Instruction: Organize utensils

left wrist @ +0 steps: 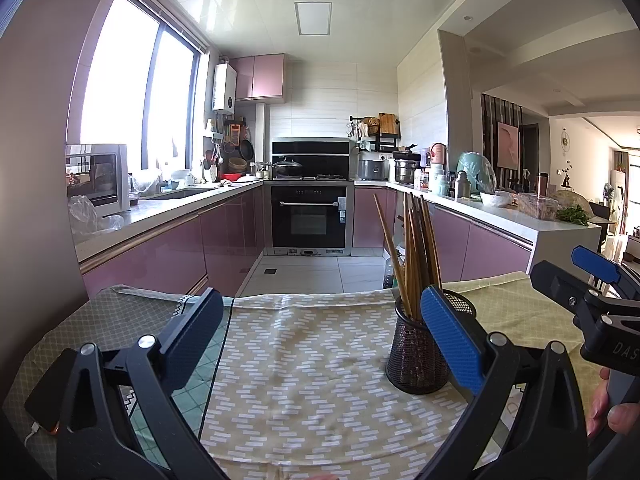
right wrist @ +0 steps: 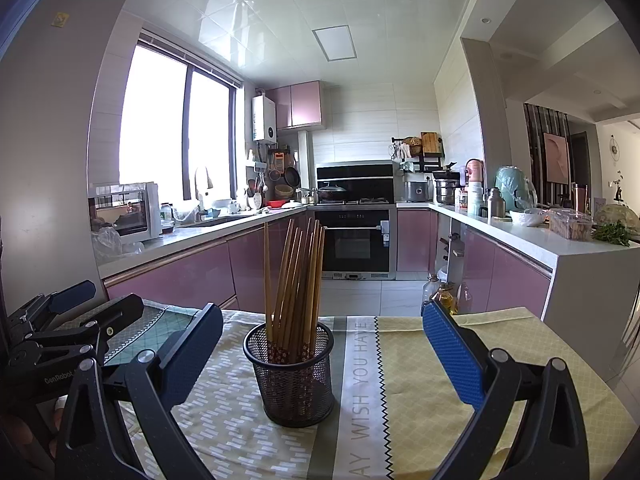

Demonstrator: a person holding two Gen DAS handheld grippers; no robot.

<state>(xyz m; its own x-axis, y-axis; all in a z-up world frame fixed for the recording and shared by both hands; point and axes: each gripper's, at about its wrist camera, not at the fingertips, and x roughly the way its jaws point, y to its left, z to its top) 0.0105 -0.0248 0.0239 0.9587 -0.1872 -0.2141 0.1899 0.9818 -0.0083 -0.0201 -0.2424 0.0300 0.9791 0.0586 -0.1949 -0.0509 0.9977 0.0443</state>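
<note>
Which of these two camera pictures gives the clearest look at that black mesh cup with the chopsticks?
The right wrist view: the mesh holder stands whole and unblocked between the open fingers, chopsticks fanned above. In the left wrist view it sits off to the right, and a blue finger pad covers part of it.

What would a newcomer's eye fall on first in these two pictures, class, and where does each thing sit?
First, the bundle of wooden chopsticks standing in a black mesh holder on the patterned tablecloth, between the open right gripper fingers. The left gripper, also open and empty, has the holder by its right finger. Behind them, the bright window and pink cabinets.
</note>
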